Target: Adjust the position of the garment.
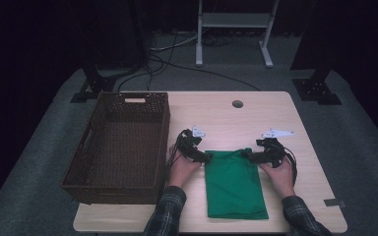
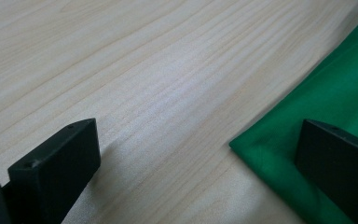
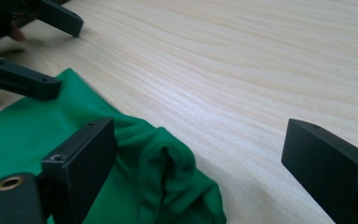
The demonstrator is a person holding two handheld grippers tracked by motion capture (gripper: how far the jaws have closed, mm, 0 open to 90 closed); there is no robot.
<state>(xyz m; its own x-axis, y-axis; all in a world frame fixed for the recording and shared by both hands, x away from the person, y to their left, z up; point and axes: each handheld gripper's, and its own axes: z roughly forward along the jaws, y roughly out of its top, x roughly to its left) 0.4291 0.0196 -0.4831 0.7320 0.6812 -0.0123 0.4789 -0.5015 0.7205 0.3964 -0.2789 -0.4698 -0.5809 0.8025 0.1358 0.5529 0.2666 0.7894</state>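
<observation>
The folded green cloth (image 1: 235, 184) lies flat low in the middle of the frame on the worktop (image 1: 275, 113), not yet in the empty wicker basket (image 1: 120, 147) at left, so I judge the folding largely done and the stowing left. At its far corners, the left gripper (image 1: 204, 158) and right gripper (image 1: 248, 155) have jaws spread wide, gripping nothing. Both hands rest low, pointing inward.

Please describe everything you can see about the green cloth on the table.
The green cloth is a plain, soft-looking fabric folded into a long rectangle, lying flat on the wooden table right of the wicker basket. Its far edge is slightly bunched, with a raised fold at one corner. The left gripper and right gripper sit at its far corners, jaws open; one left jaw lies over the cloth.
</observation>
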